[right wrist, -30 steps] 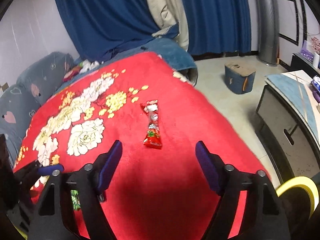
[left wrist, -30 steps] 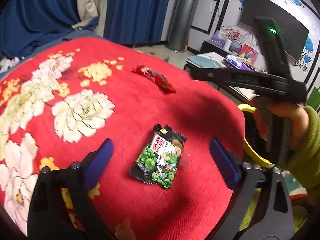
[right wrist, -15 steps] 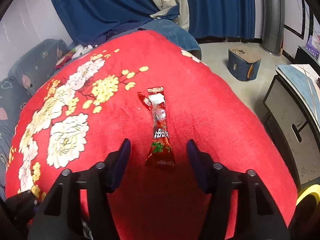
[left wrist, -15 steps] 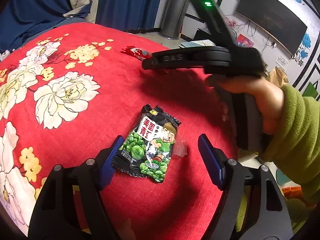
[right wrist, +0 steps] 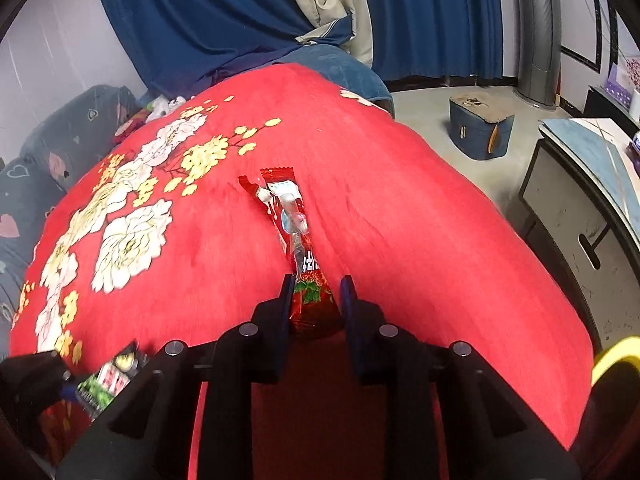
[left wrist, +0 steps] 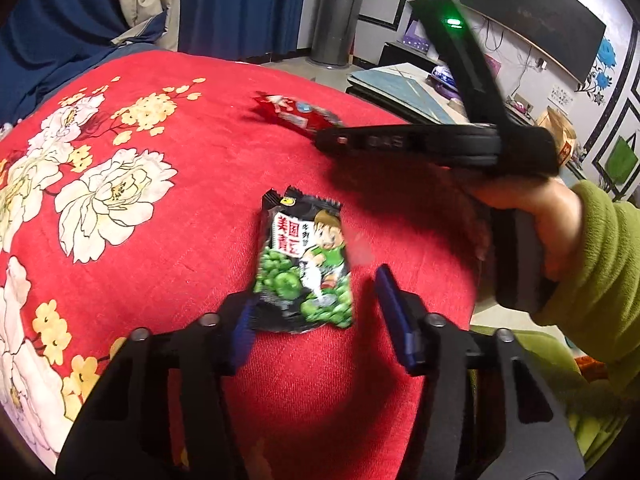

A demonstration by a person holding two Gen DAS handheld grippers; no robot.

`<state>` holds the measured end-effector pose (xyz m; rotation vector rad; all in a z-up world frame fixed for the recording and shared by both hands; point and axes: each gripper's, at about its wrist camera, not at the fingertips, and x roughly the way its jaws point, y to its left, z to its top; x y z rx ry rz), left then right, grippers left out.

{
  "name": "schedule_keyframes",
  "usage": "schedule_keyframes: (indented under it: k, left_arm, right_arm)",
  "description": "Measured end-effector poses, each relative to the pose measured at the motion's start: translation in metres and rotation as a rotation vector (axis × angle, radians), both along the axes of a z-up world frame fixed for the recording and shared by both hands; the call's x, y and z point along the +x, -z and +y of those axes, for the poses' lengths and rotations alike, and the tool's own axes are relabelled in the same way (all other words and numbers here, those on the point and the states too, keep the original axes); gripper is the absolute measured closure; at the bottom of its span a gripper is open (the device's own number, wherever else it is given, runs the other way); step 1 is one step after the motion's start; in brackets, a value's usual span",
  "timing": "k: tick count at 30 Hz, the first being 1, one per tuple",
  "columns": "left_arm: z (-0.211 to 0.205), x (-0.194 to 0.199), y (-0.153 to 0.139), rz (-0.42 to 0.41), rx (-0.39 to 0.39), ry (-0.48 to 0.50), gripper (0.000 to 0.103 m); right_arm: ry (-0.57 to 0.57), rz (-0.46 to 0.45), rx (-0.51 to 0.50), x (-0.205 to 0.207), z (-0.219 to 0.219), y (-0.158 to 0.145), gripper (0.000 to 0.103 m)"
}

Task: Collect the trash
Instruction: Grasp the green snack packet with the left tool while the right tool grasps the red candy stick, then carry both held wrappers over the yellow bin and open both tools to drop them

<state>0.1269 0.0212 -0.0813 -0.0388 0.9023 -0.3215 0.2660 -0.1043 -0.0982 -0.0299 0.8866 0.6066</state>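
Observation:
A black and green snack packet lies flat on the red flowered cloth. My left gripper is open, its blue fingers either side of the packet's near end. A long red wrapper lies further along the cloth; it also shows in the left wrist view. My right gripper has its fingers closed in on the wrapper's near end, pinching it against the cloth. The green packet shows at the lower left of the right wrist view.
A yellow-rimmed bin stands by the cloth's right edge. A low cabinet and a blue box sit on the floor to the right. Blue curtains hang behind. A grey sofa is on the left.
Both grippers moved forward and down onto their wrappers. The right fingers narrowed from wide open to gripping the red wrapper. The left fingers narrowed around the green packet.

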Motion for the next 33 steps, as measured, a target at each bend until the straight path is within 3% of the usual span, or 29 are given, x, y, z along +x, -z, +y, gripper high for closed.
schedule_keyframes:
  k: [15,33]
  left_arm:
    - [-0.011,0.001,-0.006,-0.038,0.021,-0.020,0.092]
    - [-0.081,0.003,-0.047,-0.162,-0.062,0.106,0.093]
  right_arm:
    - [0.046,-0.042,0.095,-0.049,-0.081,-0.033,0.082]
    - [0.244,-0.081,0.093,-0.085,-0.205,-0.047,0.082]
